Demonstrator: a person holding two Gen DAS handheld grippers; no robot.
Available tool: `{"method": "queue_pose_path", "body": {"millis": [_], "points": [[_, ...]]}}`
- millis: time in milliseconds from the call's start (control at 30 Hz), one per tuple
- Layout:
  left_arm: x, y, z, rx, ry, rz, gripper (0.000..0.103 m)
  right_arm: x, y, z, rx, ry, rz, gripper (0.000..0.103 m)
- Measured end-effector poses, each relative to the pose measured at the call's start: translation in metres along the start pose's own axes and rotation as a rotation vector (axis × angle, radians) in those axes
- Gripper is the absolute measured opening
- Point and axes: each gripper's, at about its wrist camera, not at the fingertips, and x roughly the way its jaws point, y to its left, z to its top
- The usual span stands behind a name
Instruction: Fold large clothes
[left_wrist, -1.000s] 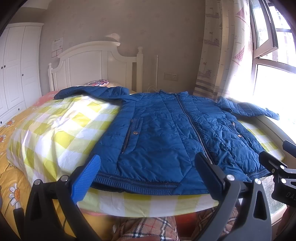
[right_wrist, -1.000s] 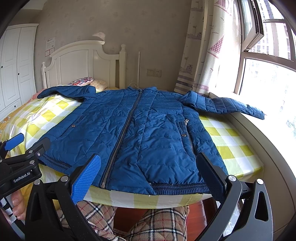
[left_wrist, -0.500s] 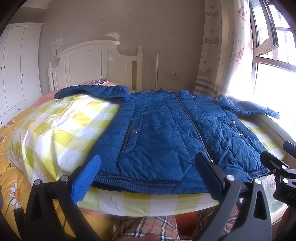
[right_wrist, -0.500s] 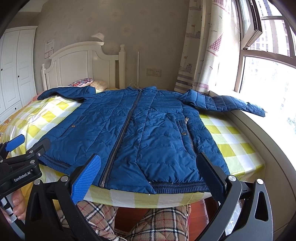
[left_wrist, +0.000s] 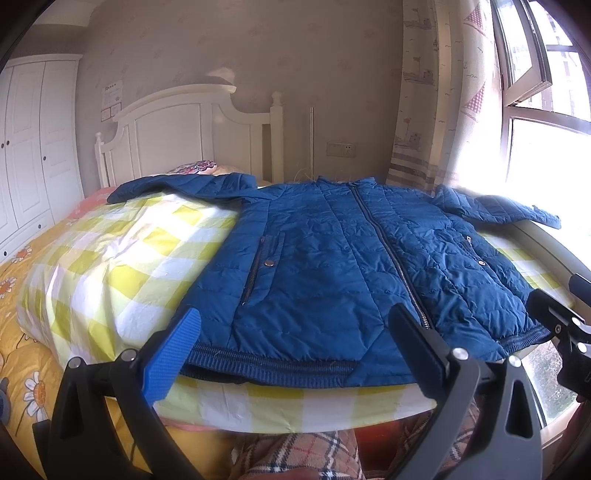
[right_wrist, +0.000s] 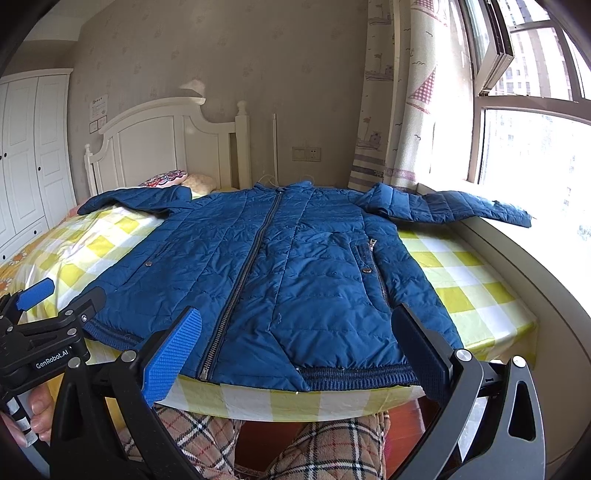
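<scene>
Your blue quilted jacket lies front up and zipped on the bed, spread over the yellow-and-white checked cover. Its collar points toward the white headboard and its ribbed hem runs along the near edge of the bed, just in front of both of your grippers. One sleeve stretches out toward the wardrobe side; the other reaches toward the window and its cuff rests on the sill.

Your left gripper hangs just short of the hem, jaws spread wide with nothing between them, roughly framing the hem from the pocket side to the zipper. Your right gripper is likewise wide open and holding nothing, just short of the hem, with the zipper's lower end showing between its fingers. Neither one touches the fabric.

Each gripper shows at the edge of the other's view, so you are holding them side by side. A patterned pillow sits by the headboard, and a curtain hangs beside the window. Your plaid trousers show below the bed's edge.
</scene>
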Motion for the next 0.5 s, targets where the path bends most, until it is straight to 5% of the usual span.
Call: {"method": "queue_pose_path", "body": {"millis": [300,500], "points": [[0.022,-0.021,0.018,0.071,-0.011,-0.087,0.101,0.006,-0.022,0.008,0.05,-0.059,-0.004,0.099],[0.051,-0.046,0.068,0.127,-0.073,-0.087,0.101,0.029,-0.051,0.05,0.086,-0.1,-0.055,0.099]]}}
